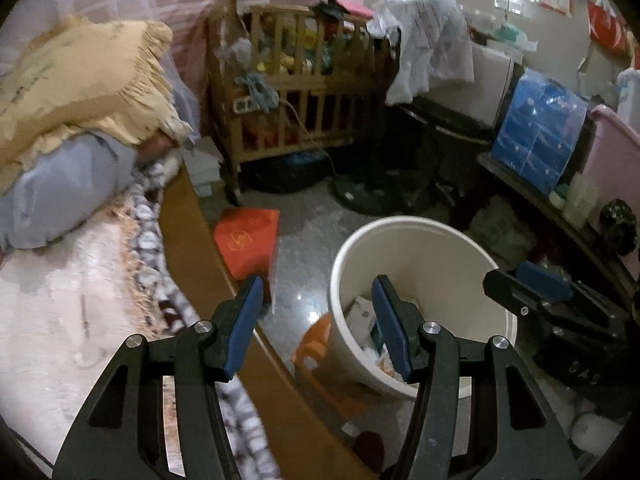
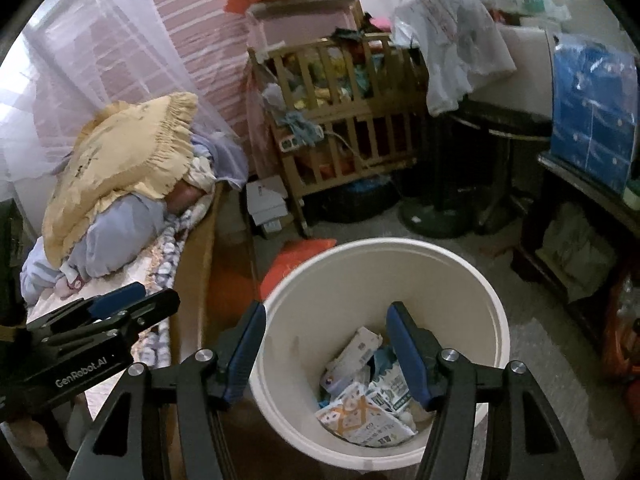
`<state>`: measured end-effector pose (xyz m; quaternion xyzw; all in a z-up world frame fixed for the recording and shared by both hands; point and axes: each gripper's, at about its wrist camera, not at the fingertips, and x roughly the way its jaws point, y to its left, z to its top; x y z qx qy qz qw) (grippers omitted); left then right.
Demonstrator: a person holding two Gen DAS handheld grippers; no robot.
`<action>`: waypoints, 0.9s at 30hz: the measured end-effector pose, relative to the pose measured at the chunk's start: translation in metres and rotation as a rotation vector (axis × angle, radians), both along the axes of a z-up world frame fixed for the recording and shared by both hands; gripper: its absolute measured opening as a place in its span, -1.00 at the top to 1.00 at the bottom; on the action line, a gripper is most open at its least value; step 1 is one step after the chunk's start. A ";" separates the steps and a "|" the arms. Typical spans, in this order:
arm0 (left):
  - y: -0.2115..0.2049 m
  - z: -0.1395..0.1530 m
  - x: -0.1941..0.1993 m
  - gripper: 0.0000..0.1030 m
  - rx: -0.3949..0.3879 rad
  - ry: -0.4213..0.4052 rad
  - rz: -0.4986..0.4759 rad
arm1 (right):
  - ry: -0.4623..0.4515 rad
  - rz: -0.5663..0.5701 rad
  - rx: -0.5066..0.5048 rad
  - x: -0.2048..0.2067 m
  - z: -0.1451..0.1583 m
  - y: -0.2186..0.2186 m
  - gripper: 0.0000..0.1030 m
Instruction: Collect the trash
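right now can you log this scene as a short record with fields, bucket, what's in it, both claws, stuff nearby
bucket: white bucket upright on the floor beside the bed
contents: crumpled paper packaging at the bottom
left claw: open, nothing between the pads
right claw: open, empty, above the bucket
nearby: orange bag on the floor, wooden crib behind
on bed: yellow pillow

Black tool [image 1: 318, 328] linkage arms, blue pads, silver pivot screws (white "GenRobot.AI" lettering on one body)
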<state>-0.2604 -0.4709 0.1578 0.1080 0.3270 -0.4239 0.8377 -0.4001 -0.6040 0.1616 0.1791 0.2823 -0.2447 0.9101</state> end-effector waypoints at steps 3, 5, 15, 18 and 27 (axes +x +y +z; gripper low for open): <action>0.012 0.012 -0.006 -0.07 -0.010 -0.053 0.028 | -0.013 -0.007 -0.030 -0.001 0.008 0.013 -0.18; 0.021 0.020 -0.013 -0.07 -0.022 -0.099 0.039 | -0.015 -0.009 -0.048 -0.002 0.013 0.022 -0.22; 0.051 0.039 -0.028 -0.07 -0.077 -0.170 0.046 | -0.040 -0.004 -0.133 -0.004 0.041 0.053 -0.38; 0.056 0.043 -0.031 -0.07 -0.097 -0.175 0.051 | -0.049 -0.004 -0.161 -0.005 0.048 0.062 -0.42; 0.065 0.050 -0.033 -0.07 -0.132 -0.184 0.057 | -0.056 0.000 -0.207 -0.006 0.060 0.074 -0.47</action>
